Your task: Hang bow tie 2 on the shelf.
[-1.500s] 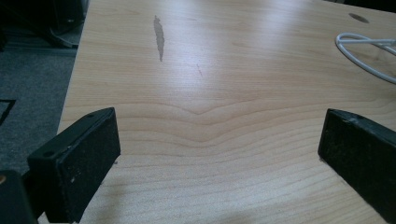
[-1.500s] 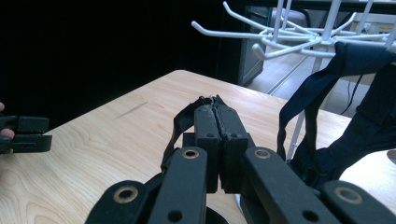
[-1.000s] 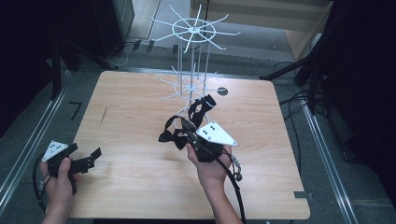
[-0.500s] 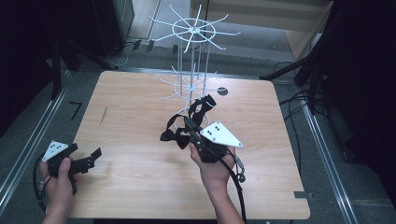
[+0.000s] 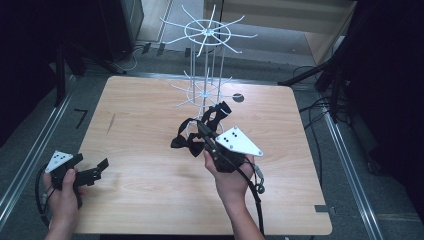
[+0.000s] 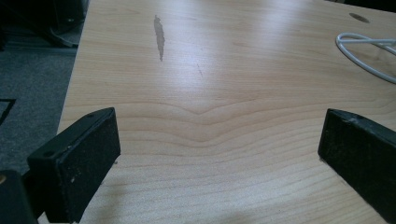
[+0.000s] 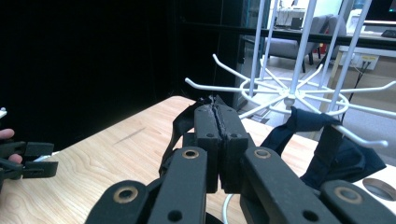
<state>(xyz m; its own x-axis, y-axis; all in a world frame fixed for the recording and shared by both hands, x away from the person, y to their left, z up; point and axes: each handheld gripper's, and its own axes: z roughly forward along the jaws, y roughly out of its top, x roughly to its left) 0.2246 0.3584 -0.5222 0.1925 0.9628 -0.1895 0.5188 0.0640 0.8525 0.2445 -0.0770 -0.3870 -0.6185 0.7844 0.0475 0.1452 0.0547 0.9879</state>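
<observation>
Black bow tie (image 5: 187, 142), pinched by its strap in the closed right hand-held gripper (image 5: 204, 131), hangs just beside the white wire rack (image 5: 205, 90) ahead; left hand-held gripper (image 5: 97, 169) rests open, well apart, on the tabletop (image 5: 145, 125).

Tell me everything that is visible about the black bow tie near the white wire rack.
The black bow tie looks like soft dark fabric, with a bow and a thin strap loop. It hangs above the wooden table, just in front of the white wire rack. The right gripper pinches its strap between shut jaws. A second dark piece is draped over a lower rack arm; whether it belongs to the same tie is unclear.
</observation>
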